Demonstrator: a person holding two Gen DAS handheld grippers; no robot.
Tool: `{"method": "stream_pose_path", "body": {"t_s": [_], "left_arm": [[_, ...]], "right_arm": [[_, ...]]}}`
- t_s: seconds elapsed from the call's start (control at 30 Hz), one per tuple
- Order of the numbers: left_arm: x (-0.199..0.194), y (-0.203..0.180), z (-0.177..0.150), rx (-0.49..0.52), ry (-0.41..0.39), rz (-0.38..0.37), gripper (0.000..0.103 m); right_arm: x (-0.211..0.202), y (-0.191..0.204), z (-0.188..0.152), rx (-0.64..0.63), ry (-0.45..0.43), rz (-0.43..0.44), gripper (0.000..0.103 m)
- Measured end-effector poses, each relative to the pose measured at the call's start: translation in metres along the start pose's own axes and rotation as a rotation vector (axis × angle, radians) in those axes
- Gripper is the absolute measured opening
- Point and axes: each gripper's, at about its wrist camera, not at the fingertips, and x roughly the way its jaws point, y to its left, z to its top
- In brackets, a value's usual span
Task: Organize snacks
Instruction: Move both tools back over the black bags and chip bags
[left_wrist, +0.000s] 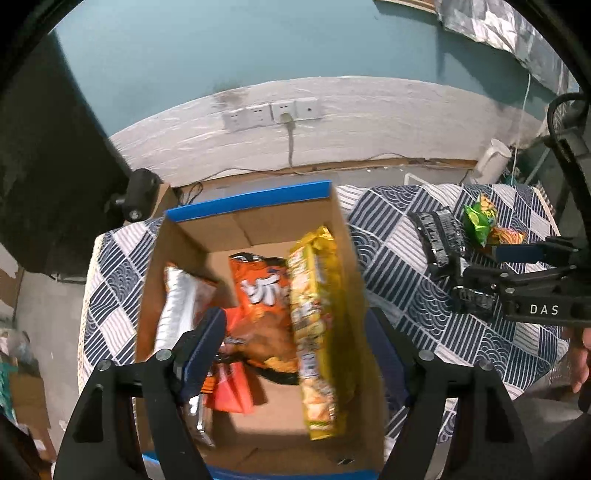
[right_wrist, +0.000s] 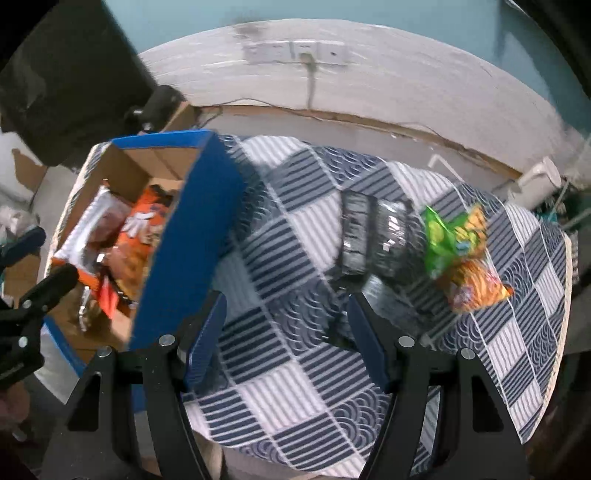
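Note:
A blue-edged cardboard box (left_wrist: 255, 201) stands on the left of the table (right_wrist: 177, 229). Inside lie a yellow packet (left_wrist: 319, 328), an orange chip bag (left_wrist: 264, 302), a silver packet (left_wrist: 177, 314) and a small red packet (left_wrist: 231, 391). My left gripper (left_wrist: 295, 343) is open and empty above the box. My right gripper (right_wrist: 284, 332) is open and empty over the cloth, and shows in the left wrist view (left_wrist: 517, 273). On the right lie two black packets (right_wrist: 373, 236), a green bag (right_wrist: 441, 236) and an orange bag (right_wrist: 476, 284).
A blue and white patterned cloth (right_wrist: 295, 387) covers the table. Wall sockets with a plugged cable (left_wrist: 284, 118) are behind. A white kettle (left_wrist: 491, 158) stands beyond the far right corner. A dark object (left_wrist: 140, 192) sits behind the box.

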Motion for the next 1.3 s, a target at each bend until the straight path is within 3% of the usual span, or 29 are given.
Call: {"method": "stream_pose_path", "body": {"t_s": [0.17,0.43,0.67,0.93,1.3], "left_arm": [[0.007,-0.031,0.014,0.029,-0.002,-0.021,0.079],[0.042,-0.084,0.02,0.073,0.084,-0.08,0.079],[0.072,-0.122,0.025,0.116,0.111,-0.061,0.079],[0.1,-0.137,0.025,0.095,0.172,-0.077,0.079],[0.106,-0.143,0.017,0.102,0.222,-0.085,0.079]], "right_arm": [[0.008,-0.037,-0.004,0.061,0.014,-0.018,0.069],[0.028,-0.09,-0.011,0.14,0.048,-0.053,0.069],[0.053,-0.119,-0.012,0.187,0.081,-0.079,0.069],[0.071,-0.138,-0.013,0.174,0.082,-0.137,0.069],[0.087,-0.149,-0.046,0.16,0.187,-0.171,0.069]]}}
